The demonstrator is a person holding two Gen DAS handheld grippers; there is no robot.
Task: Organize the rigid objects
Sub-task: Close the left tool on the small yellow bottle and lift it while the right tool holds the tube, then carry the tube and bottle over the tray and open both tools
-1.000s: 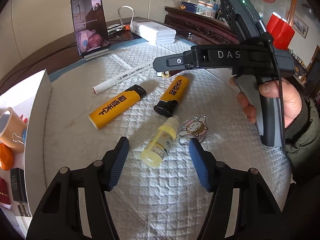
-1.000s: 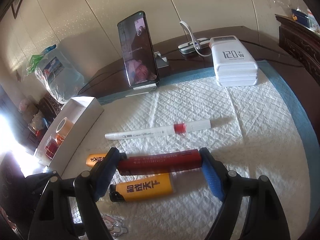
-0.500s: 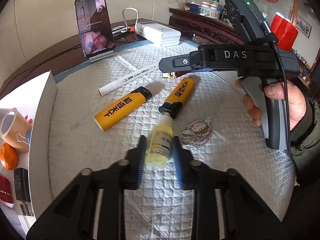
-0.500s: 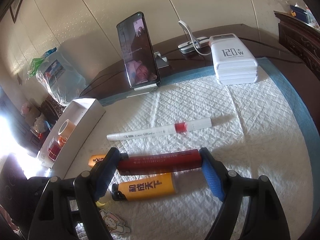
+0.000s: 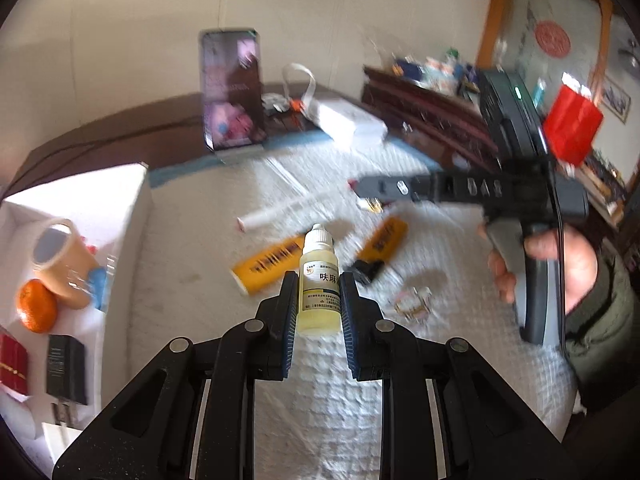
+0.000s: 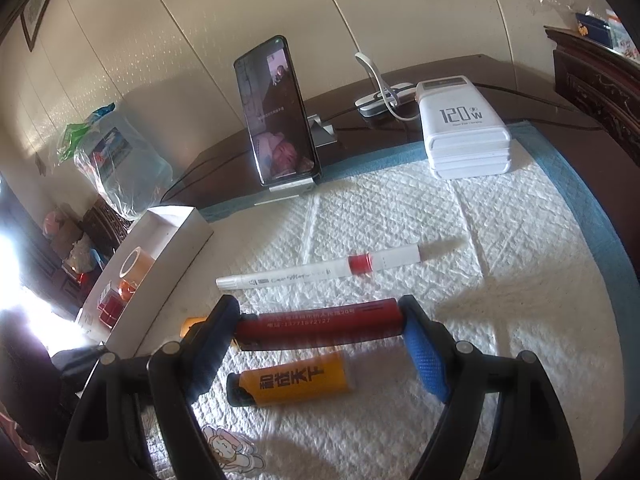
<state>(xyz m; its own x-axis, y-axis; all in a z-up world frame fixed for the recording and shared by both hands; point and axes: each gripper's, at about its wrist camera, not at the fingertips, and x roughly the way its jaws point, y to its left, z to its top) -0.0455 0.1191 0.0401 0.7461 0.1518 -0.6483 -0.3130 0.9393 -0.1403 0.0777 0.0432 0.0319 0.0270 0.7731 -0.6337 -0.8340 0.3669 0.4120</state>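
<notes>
My left gripper (image 5: 318, 304) is shut on a small yellow dropper bottle (image 5: 319, 288) with a white cap and holds it upright above the white mat. My right gripper (image 6: 320, 332) is shut on a dark red lighter (image 6: 320, 322), held lengthwise between the pads above the mat; it also shows in the left wrist view (image 5: 360, 188). Two orange lighters (image 5: 272, 266) (image 5: 380, 246) and a white marker pen (image 6: 320, 270) lie on the mat. One orange lighter (image 6: 292, 380) lies just below the right gripper.
A white box (image 5: 136, 216) at the left holds a tape roll (image 5: 60, 256), an orange (image 5: 36, 306) and a black charger (image 5: 66, 364). A phone on a stand (image 6: 276, 112) and a white power bank (image 6: 464, 128) stand at the back. A cartoon sticker (image 6: 230, 450) lies on the mat.
My left gripper closed on the dropper bottle, lifted it off the mat and turned it upright. The right gripper stayed shut on the red lighter, nearly still.
</notes>
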